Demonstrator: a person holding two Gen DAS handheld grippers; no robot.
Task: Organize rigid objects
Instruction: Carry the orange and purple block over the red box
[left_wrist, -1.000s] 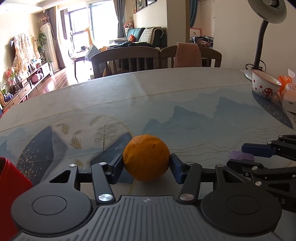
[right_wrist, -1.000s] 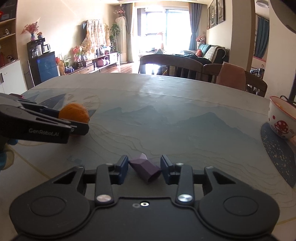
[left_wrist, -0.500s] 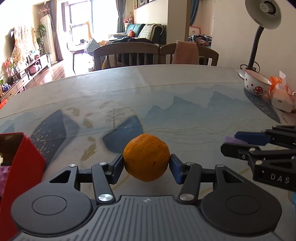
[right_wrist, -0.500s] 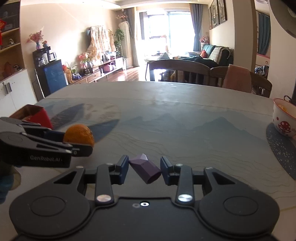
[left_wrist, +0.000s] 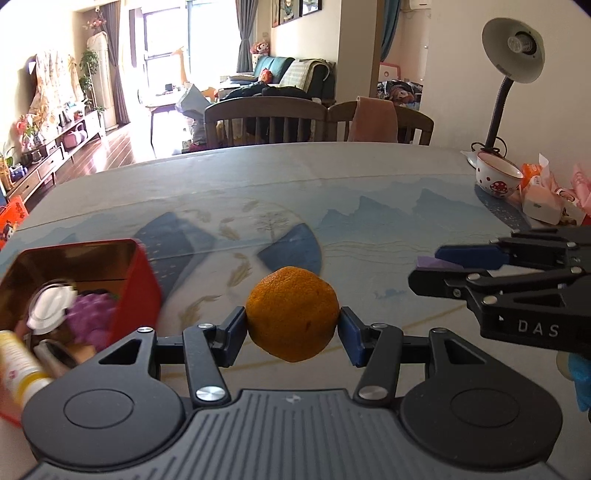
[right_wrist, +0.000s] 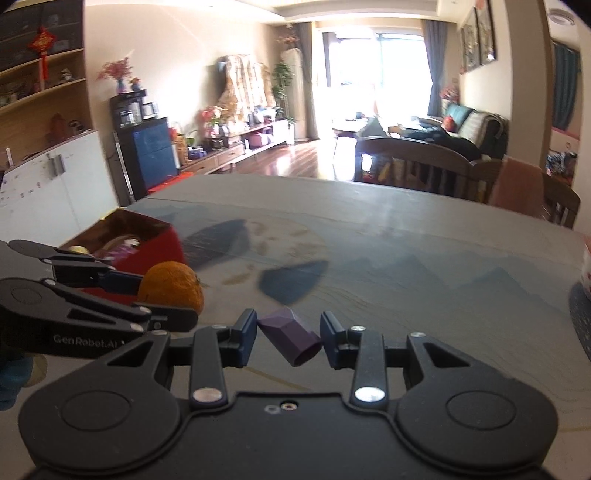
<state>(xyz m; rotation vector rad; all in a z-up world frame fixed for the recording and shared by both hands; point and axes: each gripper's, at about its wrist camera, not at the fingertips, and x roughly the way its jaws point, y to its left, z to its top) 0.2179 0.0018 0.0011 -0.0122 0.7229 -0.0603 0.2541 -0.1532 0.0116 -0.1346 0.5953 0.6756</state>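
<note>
The left gripper (left_wrist: 292, 325) is clamped on an orange (left_wrist: 291, 313), both pads pressed to its sides and the fruit clear of the tablecloth (left_wrist: 332, 192). At about nine o'clock from it stands a red tin box (left_wrist: 136, 280), open at the top, with a purple grape-like bunch (left_wrist: 90, 317) and a white lid (left_wrist: 50, 308) inside — the rest is too blurred to name. The right gripper (right_wrist: 288, 338) grips a dark purple faceted block (right_wrist: 290, 334), tilted between its pads. In the left wrist view that gripper comes in at three o'clock. Far off at two o'clock, a mushroom-print bowl (left_wrist: 496, 179) sits beside a desk lamp (left_wrist: 511, 70).
</note>
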